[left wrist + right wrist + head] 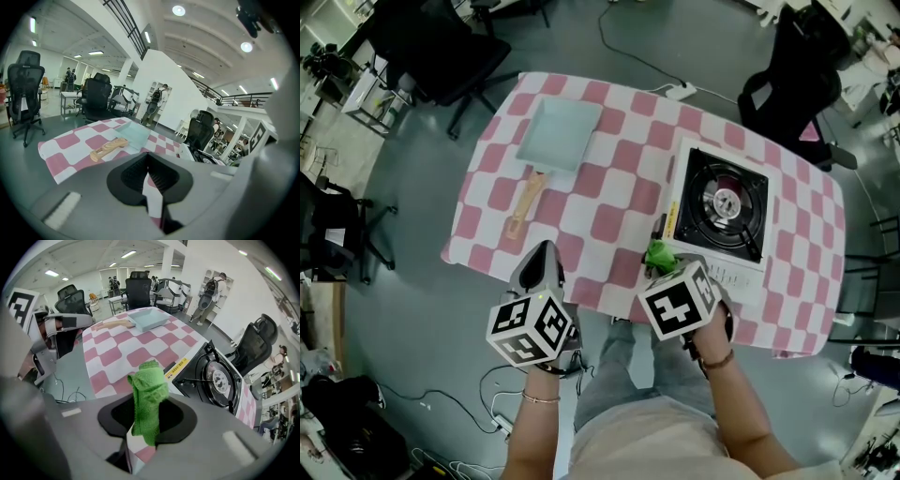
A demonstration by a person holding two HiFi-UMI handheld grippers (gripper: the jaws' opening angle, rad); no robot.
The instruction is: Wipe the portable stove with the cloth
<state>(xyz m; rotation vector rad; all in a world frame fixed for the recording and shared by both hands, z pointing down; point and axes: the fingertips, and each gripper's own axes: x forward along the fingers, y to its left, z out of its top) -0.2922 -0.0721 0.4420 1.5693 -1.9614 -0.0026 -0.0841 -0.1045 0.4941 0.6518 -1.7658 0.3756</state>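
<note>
The white portable stove with a black burner top sits on the right part of the checked table; the right gripper view shows the stove ahead and to the right. My right gripper is shut on a green cloth, which sticks up from its jaws. In the head view the cloth is just off the stove's near left corner. My left gripper hovers at the table's near edge, shut with nothing between its jaws.
A pale blue square pan with a wooden handle lies on the pink and white checked cloth at the far left. Black office chairs stand around the table. Cables run over the grey floor.
</note>
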